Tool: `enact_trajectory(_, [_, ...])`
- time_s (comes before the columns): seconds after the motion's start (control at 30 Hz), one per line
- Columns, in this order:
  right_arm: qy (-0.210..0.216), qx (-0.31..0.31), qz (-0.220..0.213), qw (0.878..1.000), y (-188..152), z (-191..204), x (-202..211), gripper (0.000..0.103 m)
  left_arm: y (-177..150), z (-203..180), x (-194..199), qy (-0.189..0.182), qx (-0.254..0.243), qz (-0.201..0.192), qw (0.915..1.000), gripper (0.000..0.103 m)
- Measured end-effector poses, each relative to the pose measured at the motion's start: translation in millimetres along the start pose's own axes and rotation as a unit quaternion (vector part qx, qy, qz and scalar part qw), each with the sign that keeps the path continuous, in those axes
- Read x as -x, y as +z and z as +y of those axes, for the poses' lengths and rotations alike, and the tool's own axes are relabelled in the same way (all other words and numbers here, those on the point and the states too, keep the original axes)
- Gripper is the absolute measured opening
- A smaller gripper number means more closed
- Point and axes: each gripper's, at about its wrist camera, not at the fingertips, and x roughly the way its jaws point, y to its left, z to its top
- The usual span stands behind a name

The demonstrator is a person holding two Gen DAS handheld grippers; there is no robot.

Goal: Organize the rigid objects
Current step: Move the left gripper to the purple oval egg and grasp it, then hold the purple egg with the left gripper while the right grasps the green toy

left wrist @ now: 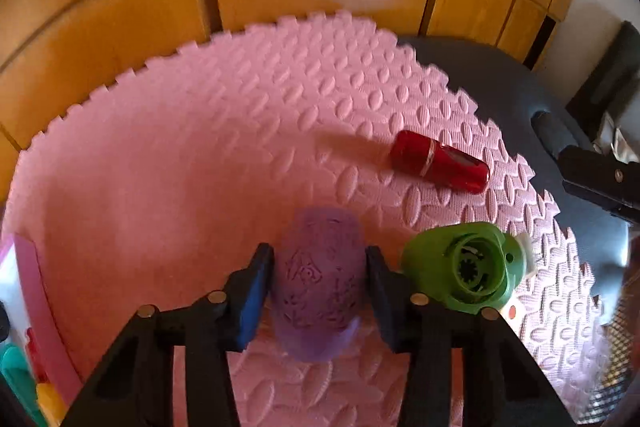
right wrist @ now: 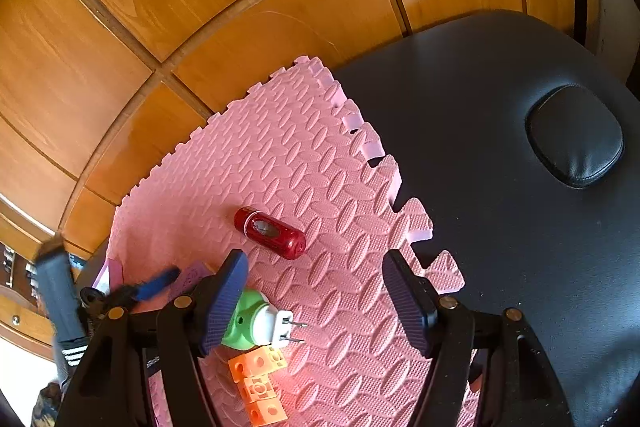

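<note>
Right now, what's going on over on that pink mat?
A person is sorting small hard items on a pink interlocking foam mat with two handheld grippers. The left gripper has its pads against a purple patterned translucent cylinder. The right gripper hovers open with nothing between its fingers. A glossy red cylinder, a green plug-in device and orange cubes lie loose on the mat.

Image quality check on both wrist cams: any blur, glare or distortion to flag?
Left wrist: strong fisheye bend on the wooden panels, motion smear on the purple object between the left gripper pads, red cylinder fairly sharp. Right wrist: bright glare spot on the panels, the mat crisp, blurred blue pad at left.
</note>
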Motion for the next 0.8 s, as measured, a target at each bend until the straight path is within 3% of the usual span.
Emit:
enact_trajectory(0.2, [-0.005, 0.003, 0.000, 1.000, -0.3, -0.2, -0.6, 0.071, -16.9, -0.2, 10.4, 0.020, 0.030, -0.003, 0.9993, 0.044])
enact_trajectory(0.43, [-0.008, -0.010, 0.005, 1.000, 0.3, -6.8, -1.7, 0.071, -61.1, -6.0, 34.2, 0.051, 0.066, -0.023, 0.9962, 0.044])
enact_trajectory(0.63, [-0.015, -0.012, 0.011, 1.000, -0.8, -9.1, -3.9, 0.070, -103.2, -12.4, 56.2, 0.049, 0.074, -0.050, 0.9948, 0.044])
enact_trajectory(0.8, [-0.025, -0.009, 0.021, 0.999, -3.0, -9.2, -8.8, 0.070, -115.8, -16.1, 59.9, 0.049, 0.059, -0.071, 0.9945, 0.044])
